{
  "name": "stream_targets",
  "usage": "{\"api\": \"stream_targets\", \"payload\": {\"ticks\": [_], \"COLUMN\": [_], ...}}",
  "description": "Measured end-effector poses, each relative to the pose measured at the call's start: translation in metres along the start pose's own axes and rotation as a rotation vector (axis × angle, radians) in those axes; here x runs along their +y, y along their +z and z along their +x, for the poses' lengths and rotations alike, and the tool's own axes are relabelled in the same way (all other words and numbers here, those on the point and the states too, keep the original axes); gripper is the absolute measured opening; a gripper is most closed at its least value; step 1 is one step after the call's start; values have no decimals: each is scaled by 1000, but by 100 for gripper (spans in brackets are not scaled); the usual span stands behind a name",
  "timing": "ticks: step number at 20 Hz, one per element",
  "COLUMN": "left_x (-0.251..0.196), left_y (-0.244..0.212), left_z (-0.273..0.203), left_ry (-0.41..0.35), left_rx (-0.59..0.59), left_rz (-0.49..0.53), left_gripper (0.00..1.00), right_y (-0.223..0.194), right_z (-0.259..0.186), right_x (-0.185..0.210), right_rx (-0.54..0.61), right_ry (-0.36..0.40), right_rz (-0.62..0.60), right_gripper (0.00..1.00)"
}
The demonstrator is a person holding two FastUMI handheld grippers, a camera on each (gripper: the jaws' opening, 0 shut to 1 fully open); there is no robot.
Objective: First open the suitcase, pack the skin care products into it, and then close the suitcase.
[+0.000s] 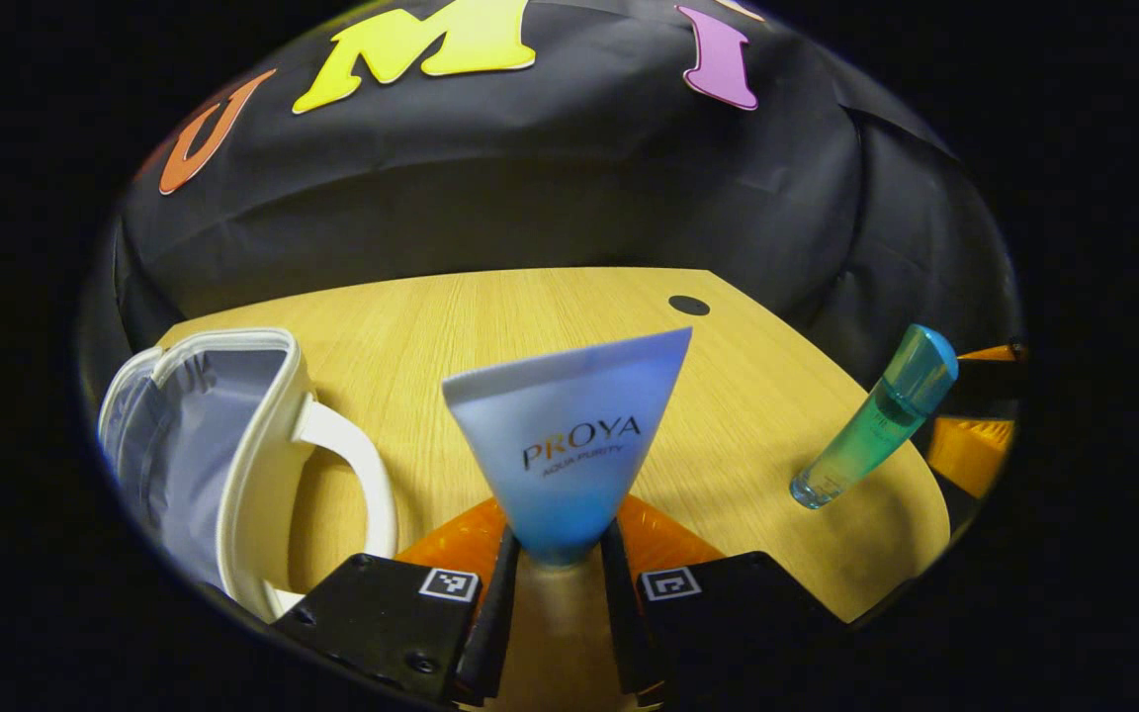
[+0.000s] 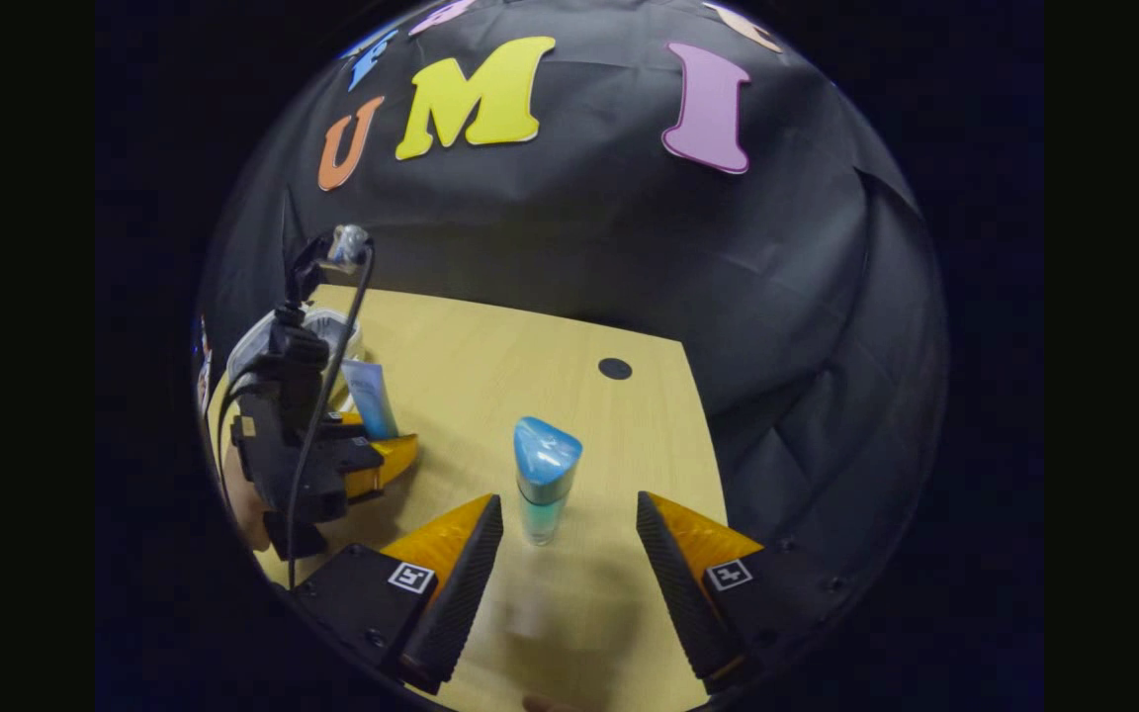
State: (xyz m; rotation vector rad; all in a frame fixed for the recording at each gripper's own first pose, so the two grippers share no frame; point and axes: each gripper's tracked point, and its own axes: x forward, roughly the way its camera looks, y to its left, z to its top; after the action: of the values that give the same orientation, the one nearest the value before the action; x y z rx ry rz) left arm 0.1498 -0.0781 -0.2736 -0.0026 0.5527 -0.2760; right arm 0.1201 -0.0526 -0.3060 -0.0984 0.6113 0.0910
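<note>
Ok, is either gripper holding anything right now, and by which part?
The left gripper holds the blue tube by its narrow cap end. The right gripper is open around the bottle, not gripping it.

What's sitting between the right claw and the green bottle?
Nothing: in the right gripper view, bare table lies between the open right claw and the upright green bottle.
</note>
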Motion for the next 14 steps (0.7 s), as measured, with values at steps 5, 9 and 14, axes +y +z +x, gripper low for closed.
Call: {"api": "stream_targets", "payload": {"ticks": [5, 9, 14], "left_x": [23, 46, 88], "left_y": [55, 99, 141], "left_z": [-57, -113, -177], "left_ry": [64, 108, 169], "left_rx": [-84, -149, -213], "left_rz": [3, -26, 19], "left_gripper": [45, 45, 45], "right_y": [5, 3, 6], "right_z": [37, 57, 61], "right_x": [0, 4, 10], "right_rx": [6, 20, 11], "right_ry": [-11, -5, -7], "right_rz": [14, 98, 86], "right_gripper": [81, 73, 40]}}
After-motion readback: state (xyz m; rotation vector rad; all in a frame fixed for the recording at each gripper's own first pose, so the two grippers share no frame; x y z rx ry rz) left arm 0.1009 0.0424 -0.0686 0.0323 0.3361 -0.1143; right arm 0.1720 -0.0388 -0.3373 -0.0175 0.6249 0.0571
